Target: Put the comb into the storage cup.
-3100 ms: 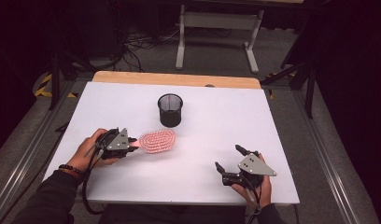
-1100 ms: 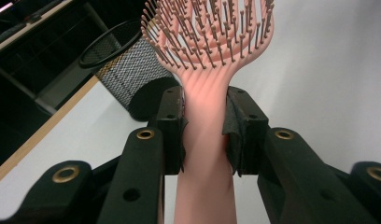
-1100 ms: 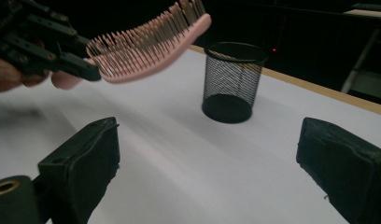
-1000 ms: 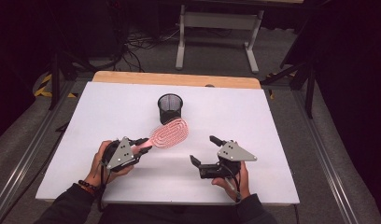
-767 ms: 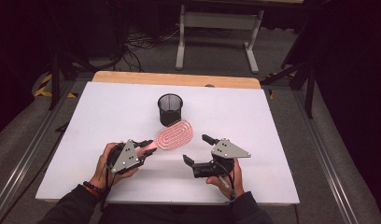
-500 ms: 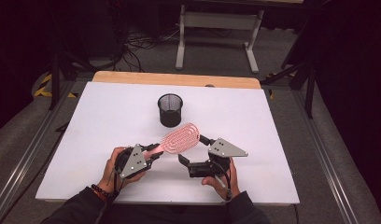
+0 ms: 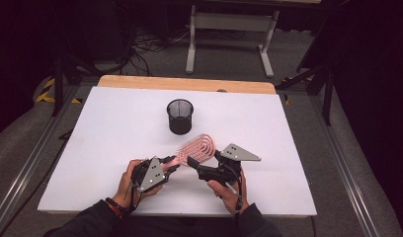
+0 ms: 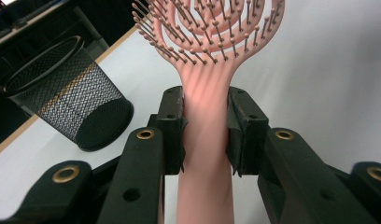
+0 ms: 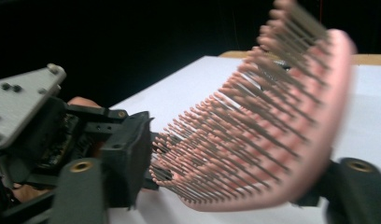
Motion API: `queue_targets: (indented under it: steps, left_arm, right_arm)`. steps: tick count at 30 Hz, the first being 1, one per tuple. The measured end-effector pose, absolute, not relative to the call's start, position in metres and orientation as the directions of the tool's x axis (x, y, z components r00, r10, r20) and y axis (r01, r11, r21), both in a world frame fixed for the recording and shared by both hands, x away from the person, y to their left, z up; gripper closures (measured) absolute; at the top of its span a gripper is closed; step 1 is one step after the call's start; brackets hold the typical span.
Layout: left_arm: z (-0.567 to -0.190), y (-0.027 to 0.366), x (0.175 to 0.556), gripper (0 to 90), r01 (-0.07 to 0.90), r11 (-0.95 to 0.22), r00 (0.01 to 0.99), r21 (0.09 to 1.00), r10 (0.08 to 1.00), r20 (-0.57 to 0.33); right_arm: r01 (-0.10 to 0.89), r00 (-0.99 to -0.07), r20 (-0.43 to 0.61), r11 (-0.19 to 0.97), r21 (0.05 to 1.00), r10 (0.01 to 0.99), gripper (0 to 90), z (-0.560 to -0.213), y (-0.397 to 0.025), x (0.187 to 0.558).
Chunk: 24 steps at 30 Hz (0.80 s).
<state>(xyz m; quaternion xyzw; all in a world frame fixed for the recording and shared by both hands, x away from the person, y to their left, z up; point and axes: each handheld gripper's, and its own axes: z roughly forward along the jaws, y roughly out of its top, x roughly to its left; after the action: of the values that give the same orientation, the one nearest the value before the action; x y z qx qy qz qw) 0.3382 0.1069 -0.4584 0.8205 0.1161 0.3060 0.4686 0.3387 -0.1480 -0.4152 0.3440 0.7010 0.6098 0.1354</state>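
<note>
White tabletop carries an empty black mesh cup, and near it my left gripper clamps the pink hairbrush handle while my right gripper's jaws stand apart around its head.

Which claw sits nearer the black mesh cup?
Left, though narrowly. The left claw, shut on the pink hairbrush handle, lies almost straight below the mesh cup in the high view; the right claw sits beside the brush head, off to the right.

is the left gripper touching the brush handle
Touching. The left gripper view shows the left gripper with both jaw pads pressed flat against the sides of the pink brush handle, no gap on either side.
</note>
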Motion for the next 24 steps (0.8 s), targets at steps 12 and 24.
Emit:
queue_targets:
  steps: [12,24]
  left_arm:
    - [-0.462,0.099,0.34,69.6,-0.08,-0.56,0.757,0.825,0.504,0.416]
    - [-0.464,0.091,0.341,67.5,-0.102,-0.545,0.718,0.833,0.539,0.44]
  right_arm:
    - [0.287,-0.741,0.222,0.001,0.958,0.634,56.5,-0.414,-0.148,0.338]
    - [0.222,-0.756,0.165,0.01,0.975,0.634,63.0,-0.41,-0.145,0.333]
